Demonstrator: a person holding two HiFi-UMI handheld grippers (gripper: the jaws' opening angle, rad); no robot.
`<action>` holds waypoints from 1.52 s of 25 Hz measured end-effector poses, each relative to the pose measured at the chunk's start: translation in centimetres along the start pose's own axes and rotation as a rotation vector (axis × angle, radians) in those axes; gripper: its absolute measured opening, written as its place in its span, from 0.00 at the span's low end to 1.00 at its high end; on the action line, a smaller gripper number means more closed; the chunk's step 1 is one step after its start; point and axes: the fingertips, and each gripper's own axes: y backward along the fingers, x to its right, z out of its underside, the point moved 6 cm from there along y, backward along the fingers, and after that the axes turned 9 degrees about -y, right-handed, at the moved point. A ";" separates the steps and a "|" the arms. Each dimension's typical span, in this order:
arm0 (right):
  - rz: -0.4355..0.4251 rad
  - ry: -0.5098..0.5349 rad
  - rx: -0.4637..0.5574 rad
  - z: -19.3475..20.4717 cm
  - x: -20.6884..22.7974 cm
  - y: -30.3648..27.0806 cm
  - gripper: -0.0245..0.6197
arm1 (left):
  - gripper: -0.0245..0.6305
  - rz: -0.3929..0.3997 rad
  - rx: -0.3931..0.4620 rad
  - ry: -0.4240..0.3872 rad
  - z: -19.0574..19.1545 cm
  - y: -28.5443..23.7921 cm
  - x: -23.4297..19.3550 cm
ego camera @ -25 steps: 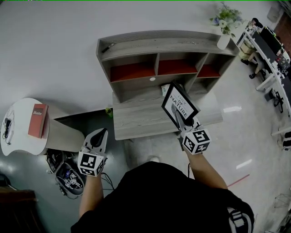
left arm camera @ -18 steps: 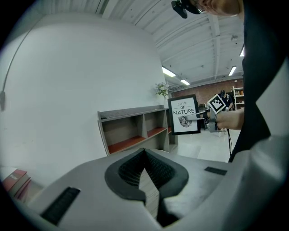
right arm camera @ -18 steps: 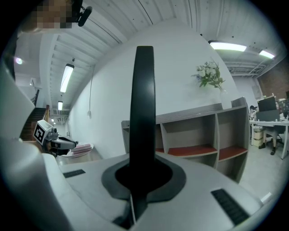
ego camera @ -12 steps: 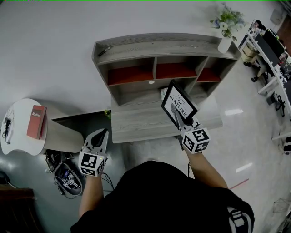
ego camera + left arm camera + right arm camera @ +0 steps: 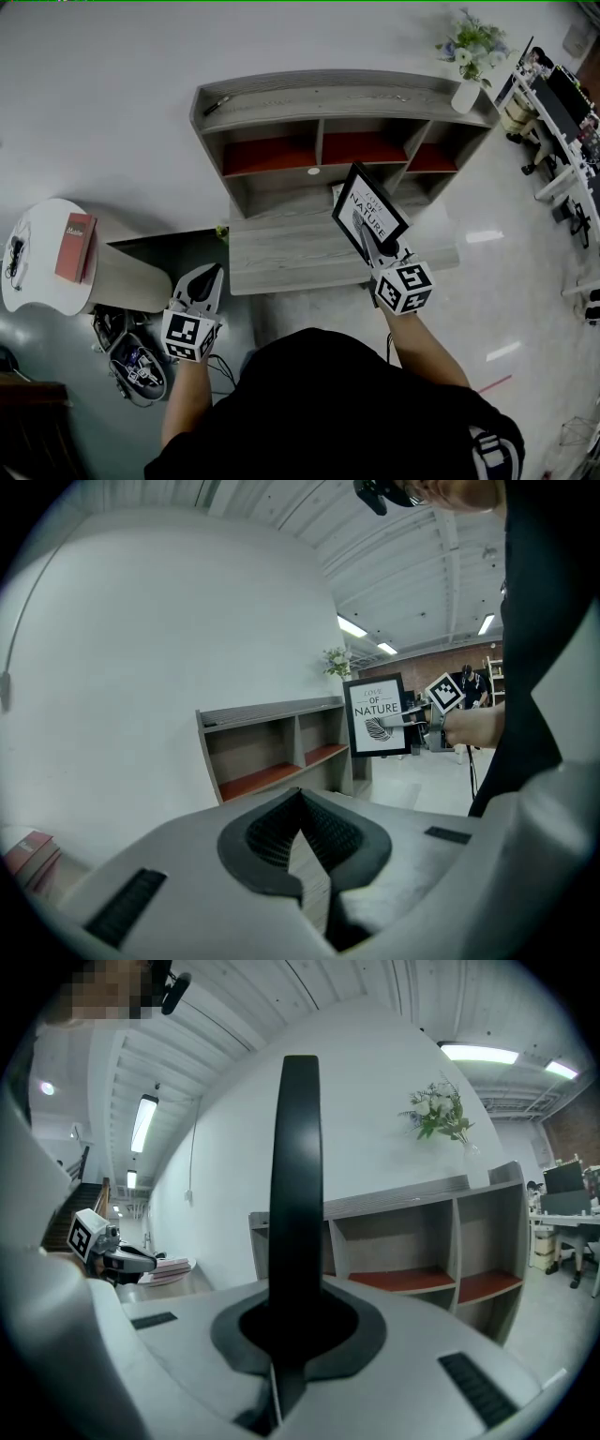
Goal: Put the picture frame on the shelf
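A black picture frame (image 5: 372,208) with a white print is held upright and tilted over the low wooden ledge (image 5: 300,255) in front of the grey shelf unit (image 5: 337,92). My right gripper (image 5: 359,226) is shut on the frame's lower part. In the right gripper view the frame's edge (image 5: 298,1176) rises as a black bar from between the jaws. My left gripper (image 5: 212,273) hangs at the lower left, apart from the shelf, shut with nothing in it. The left gripper view shows the frame (image 5: 377,716) at the right of the shelf (image 5: 272,747).
The shelf has three red-floored compartments (image 5: 354,145). A white vase of flowers (image 5: 466,58) stands on its right end. A round white table (image 5: 37,281) with a red book (image 5: 77,247) is at the left, with a bundle of cables (image 5: 136,361) on the floor. Desks (image 5: 562,103) line the right.
The right gripper has carried the frame a little nearer the shelf. The left gripper has shifted only slightly. Both grips look the same.
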 end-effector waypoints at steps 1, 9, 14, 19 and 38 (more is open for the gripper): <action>-0.001 0.000 0.000 0.0 0.0 0.0 0.07 | 0.07 -0.003 -0.001 0.003 0.1 0.1 0.0; -0.003 0.010 -0.017 0.3 -0.4 0.0 0.07 | 0.07 -0.008 0.016 0.037 0.9 0.8 0.4; -0.001 0.020 -0.025 0.2 -0.7 -0.7 0.07 | 0.07 -0.026 0.002 0.066 2.3 1.6 -0.1; -0.001 0.025 -0.031 0.2 -1.0 -1.9 0.07 | 0.07 -0.029 -0.013 0.084 3.4 1.7 -1.1; 0.072 0.018 -0.003 -1.0 -1.1 -5.5 0.07 | 0.07 0.029 0.018 0.052 2.9 -2.1 -6.2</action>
